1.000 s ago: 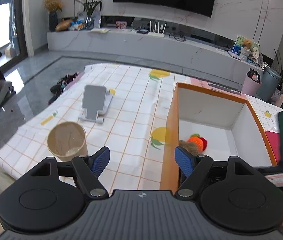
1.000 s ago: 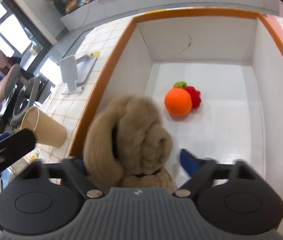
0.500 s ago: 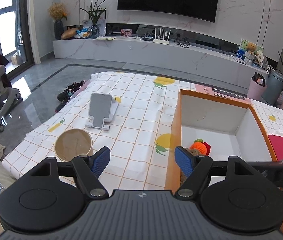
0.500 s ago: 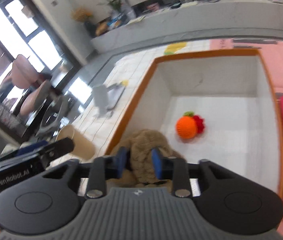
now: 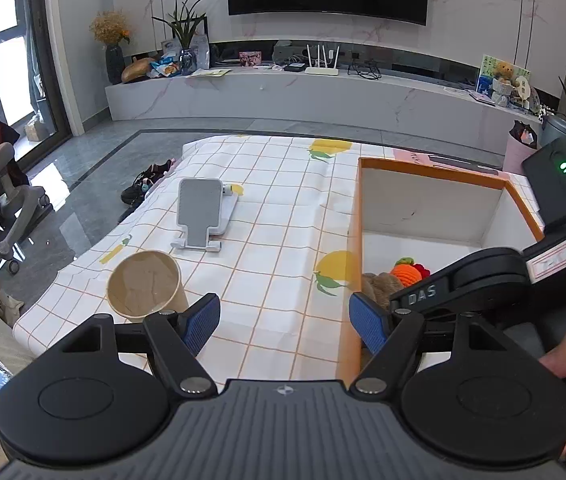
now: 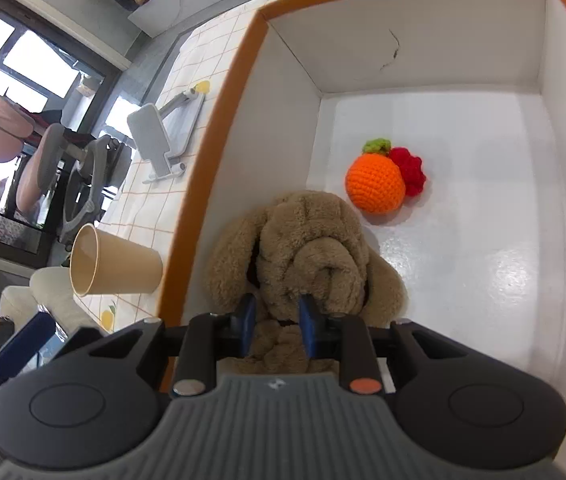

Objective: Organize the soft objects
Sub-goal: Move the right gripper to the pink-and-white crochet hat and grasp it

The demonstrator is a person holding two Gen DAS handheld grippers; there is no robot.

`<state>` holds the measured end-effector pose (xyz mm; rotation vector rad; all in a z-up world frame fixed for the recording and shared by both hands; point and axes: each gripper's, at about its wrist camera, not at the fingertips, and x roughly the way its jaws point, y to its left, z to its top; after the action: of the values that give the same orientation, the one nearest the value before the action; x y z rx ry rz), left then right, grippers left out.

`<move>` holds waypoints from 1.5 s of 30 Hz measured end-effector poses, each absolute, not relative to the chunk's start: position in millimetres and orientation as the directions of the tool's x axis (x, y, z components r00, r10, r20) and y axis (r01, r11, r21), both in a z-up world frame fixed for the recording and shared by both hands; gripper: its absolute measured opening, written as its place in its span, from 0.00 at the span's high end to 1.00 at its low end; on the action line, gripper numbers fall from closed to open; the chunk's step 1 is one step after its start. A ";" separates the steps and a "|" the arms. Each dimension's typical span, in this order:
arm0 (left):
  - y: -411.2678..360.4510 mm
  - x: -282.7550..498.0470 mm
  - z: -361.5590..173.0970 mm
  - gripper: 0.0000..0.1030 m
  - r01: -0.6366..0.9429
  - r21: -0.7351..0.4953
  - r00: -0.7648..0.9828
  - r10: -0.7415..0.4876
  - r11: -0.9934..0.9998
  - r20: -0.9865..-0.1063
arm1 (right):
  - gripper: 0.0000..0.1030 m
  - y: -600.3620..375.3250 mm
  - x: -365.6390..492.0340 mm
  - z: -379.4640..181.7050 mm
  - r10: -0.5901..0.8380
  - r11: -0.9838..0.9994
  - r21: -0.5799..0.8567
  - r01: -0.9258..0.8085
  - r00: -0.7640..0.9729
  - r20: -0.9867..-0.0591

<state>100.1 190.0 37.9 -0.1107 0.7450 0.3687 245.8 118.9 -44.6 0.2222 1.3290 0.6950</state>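
My right gripper [image 6: 277, 326] is shut on a brown plush toy [image 6: 307, 248] at the near left corner inside the orange-rimmed white box [image 6: 223, 120]. An orange crocheted ball [image 6: 375, 185] with a red crocheted piece [image 6: 411, 170] lies on the box floor just beyond the plush. My left gripper [image 5: 285, 322] is open and empty, above the checked tablecloth beside the box's left wall [image 5: 353, 240]. In the left wrist view the plush [image 5: 379, 284] and the orange ball [image 5: 405, 274] show inside the box, partly hidden by the right gripper's body.
A paper cup [image 5: 143, 290] stands on the tablecloth at the near left; it also shows in the right wrist view [image 6: 111, 262]. A grey phone stand [image 5: 201, 216] sits farther back. Beyond the table are the floor, shoes and a TV bench.
My right gripper has closed on the brown plush toy, lifted briefly, and now holds it low inside the box. My left gripper stayed open and drew back slightly.
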 end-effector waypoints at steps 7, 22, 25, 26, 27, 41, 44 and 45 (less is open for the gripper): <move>180.6 98.8 37.6 0.16 -0.360 0.088 0.676 0.325 0.929 -0.661 | 0.15 115.5 220.3 -22.3 0.523 0.795 0.380 -0.472 0.218 -0.824; 151.6 78.7 81.3 0.16 -0.350 0.029 0.755 0.300 0.936 -0.583 | 0.17 34.1 191.8 72.9 0.593 0.770 0.317 -0.554 0.437 -0.676; 132.4 78.4 91.2 0.16 -0.337 0.002 0.780 0.281 0.941 -0.559 | 0.13 -1.0 185.4 101.9 0.564 0.800 0.268 -0.537 0.520 -0.642; 125.3 79.2 92.5 0.16 -0.335 -0.005 0.785 0.276 0.942 -0.555 | 0.11 -13.6 182.6 109.7 0.540 0.817 0.236 -0.527 0.555 -0.632; 116.4 80.4 93.7 0.16 -0.326 -0.009 0.792 0.267 0.945 -0.550 | 0.10 -26.8 179.6 116.4 0.515 0.834 0.200 -0.515 0.594 -0.618; -25.1 122.8 67.8 0.15 -0.026 0.035 0.818 0.042 0.999 -0.574 | 0.06 -213.7 199.4 85.9 0.146 0.981 -0.015 -0.191 0.796 -0.588; -59.6 136.4 55.5 0.15 0.054 0.054 0.810 -0.012 0.997 -0.586 | 0.06 -241.9 220.3 55.6 0.242 0.970 0.152 -0.189 0.702 -0.670; -69.4 139.7 53.0 0.15 0.075 0.062 0.809 -0.024 0.995 -0.588 | 0.06 -249.6 228.7 42.2 0.253 0.968 0.180 -0.177 0.663 -0.705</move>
<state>139.7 -69.4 53.0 0.0834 0.6269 -0.0530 228.7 -249.6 42.2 0.0991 0.8105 0.2431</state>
